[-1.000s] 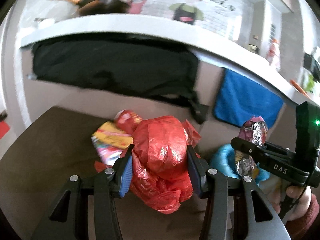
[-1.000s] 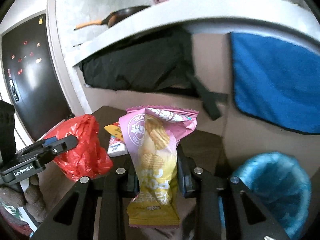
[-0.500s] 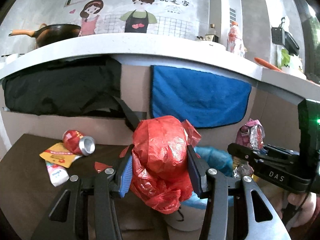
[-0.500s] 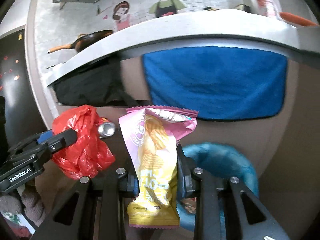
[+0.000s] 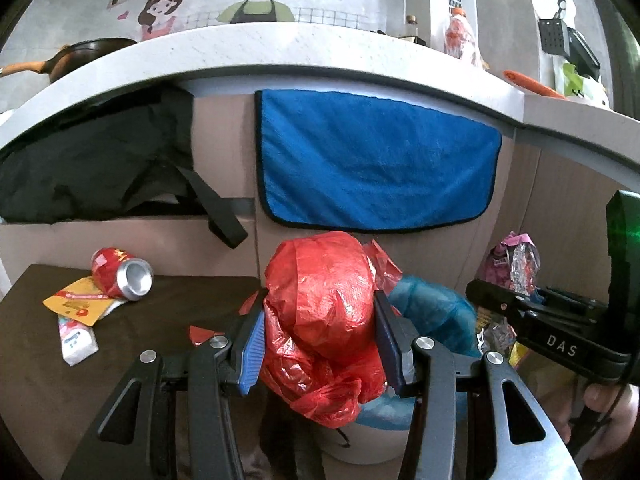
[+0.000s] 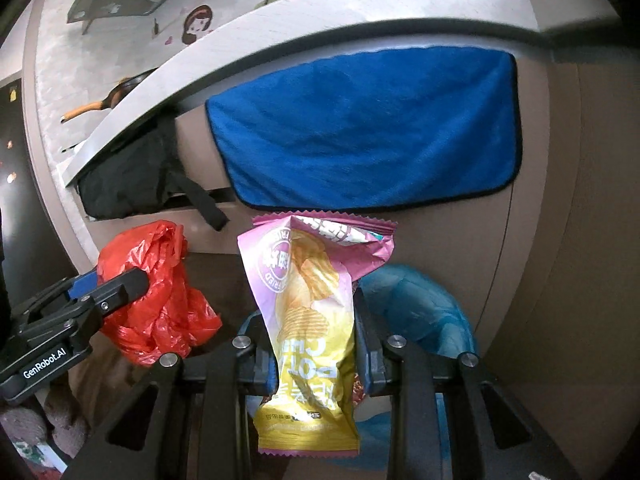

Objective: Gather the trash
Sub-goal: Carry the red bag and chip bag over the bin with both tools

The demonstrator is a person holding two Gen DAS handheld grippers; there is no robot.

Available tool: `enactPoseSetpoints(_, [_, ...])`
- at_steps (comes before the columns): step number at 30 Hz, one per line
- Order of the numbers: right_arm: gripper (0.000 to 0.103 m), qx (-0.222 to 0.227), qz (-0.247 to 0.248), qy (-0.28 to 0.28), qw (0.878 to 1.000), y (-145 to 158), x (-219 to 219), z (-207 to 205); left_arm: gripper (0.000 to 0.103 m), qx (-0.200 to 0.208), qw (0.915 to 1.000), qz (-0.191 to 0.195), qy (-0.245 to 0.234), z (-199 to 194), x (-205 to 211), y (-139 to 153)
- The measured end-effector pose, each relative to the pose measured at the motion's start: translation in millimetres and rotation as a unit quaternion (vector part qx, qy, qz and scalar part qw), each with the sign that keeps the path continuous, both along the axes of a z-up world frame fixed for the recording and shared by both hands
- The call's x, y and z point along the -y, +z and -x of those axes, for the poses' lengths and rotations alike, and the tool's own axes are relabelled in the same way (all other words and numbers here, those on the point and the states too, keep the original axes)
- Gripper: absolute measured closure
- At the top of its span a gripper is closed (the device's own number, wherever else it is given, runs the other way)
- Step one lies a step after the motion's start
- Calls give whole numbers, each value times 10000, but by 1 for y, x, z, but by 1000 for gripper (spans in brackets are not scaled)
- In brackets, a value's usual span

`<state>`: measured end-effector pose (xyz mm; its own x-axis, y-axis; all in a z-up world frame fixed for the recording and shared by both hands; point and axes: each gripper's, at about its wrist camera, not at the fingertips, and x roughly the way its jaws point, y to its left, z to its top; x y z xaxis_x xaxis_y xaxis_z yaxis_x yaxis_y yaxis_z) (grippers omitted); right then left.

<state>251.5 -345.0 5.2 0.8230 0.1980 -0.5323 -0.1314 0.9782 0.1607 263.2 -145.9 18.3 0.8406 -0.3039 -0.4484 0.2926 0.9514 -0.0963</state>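
1. Two claws are up in front of the counter, and each is clamped on a piece of trash.
2. On the left, the left gripper (image 5: 320,336) has its jaws about halfway apart, pressed into both sides of a crumpled red plastic bag (image 5: 324,320). The bag is thin, glossy and wrinkled, and it bulges above and sags below the blue pads (image 5: 254,344).
3. On the right, the right gripper (image 6: 314,348) is closed narrow on a chip packet (image 6: 312,320), flat and crinkly, pink at its serrated top and yellow lower down, printed with ridged chips. The packet stands upright between the jaws with its bottom edge hanging below them.
4. Just beyond both claws sits a bin (image 6: 424,308) lined with a soft, rumpled blue bag; the red bag hangs over its near rim and the chip packet over its left side.
5. Left behind on the dark brown table (image 5: 48,380) are a dented red drink can (image 5: 120,278) lying on its side, a yellow wrapper (image 5: 76,304) beneath it and a small white packet (image 5: 78,340).
6. A plush blue towel (image 5: 376,168) hangs from the pale stone counter (image 5: 280,48), beside a limp black bag (image 5: 92,168).
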Motion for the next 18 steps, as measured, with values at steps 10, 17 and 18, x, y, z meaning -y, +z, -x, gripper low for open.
enactPoseSetpoints(10, [76, -88, -13, -56, 9999, -15, 7, -13, 54, -100, 9999, 72, -101, -24, 15, -10])
enactPoseSetpoints(17, [76, -141, -26, -90, 9999, -21, 12, -21, 54, -237, 9994, 125, -226, -34, 24, -21])
enactPoseSetpoints(18, [76, -155, -44, -108, 9998, -22, 14, -23, 54, -263, 9993, 123, -230, -36, 26, -23])
